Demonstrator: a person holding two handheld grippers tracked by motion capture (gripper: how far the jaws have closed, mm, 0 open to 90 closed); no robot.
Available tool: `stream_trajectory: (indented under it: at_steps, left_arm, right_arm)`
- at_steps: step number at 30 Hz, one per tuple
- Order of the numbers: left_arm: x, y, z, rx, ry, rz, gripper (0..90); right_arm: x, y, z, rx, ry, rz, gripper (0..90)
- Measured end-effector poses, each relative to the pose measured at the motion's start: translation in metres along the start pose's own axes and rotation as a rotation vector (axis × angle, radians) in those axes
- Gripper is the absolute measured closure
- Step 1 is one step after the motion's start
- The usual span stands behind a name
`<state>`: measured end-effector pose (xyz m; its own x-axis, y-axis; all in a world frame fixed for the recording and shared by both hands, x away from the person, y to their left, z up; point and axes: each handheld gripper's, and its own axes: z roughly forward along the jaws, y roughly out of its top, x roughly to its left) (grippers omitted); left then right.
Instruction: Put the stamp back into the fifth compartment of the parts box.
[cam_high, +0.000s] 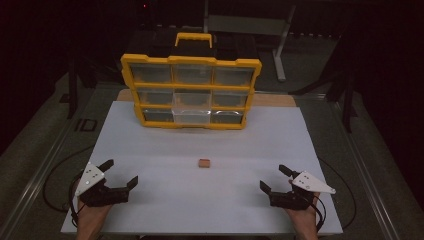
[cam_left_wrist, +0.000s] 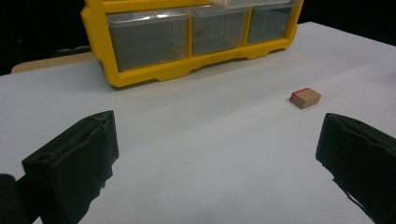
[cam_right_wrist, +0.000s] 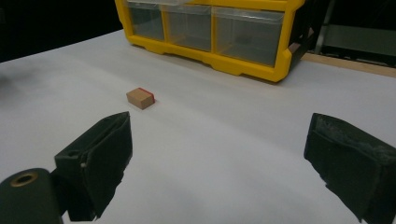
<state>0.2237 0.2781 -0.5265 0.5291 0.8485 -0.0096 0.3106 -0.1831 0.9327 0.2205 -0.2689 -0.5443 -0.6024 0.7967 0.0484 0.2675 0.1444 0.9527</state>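
Note:
A small brown block with a red edge (cam_high: 204, 163) lies alone on the white table top (cam_high: 165, 145), roughly midway between my two grippers. The left gripper view has the block (cam_left_wrist: 306, 98) ahead and to the right; the right gripper view has the same block (cam_right_wrist: 140, 98) ahead and to the left. My left gripper (cam_high: 120, 172) rests at the near left with its jaws wide apart and nothing between them. At the near right, my right gripper (cam_high: 276, 178) is open too and holds nothing.
A yellow organiser (cam_high: 191, 91) with a carry handle and several clear drawers stands upright at the back of the table; one bottom middle drawer sticks out a little. Cables (cam_high: 50, 185) trail off both table sides. Dark floor and metal stands lie beyond.

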Motion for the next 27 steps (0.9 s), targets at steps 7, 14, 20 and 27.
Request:
stream_trajectory:
  at_steps: [7, 14, 20, 27]
  left_arm:
    - [-0.001, -0.001, 0.005, 0.020, -0.008, 0.004, 0.2]
    - [-0.002, 0.007, 0.011, 0.032, -0.031, 0.029, 0.2]
    - [-0.001, 0.019, 0.018, 0.046, -0.036, 0.053, 0.2]
    - [0.004, 0.027, 0.029, 0.063, -0.059, 0.060, 0.2]
  right_arm:
    - [0.000, -0.001, 0.003, 0.009, -0.033, 0.007, 7.7]
    - [0.000, -0.002, 0.005, 0.038, -0.038, 0.004, 7.7]
    - [0.001, -0.003, 0.007, 0.052, -0.037, 0.003, 7.7]
    - [0.001, -0.003, 0.008, 0.059, -0.038, 0.007, 7.7]
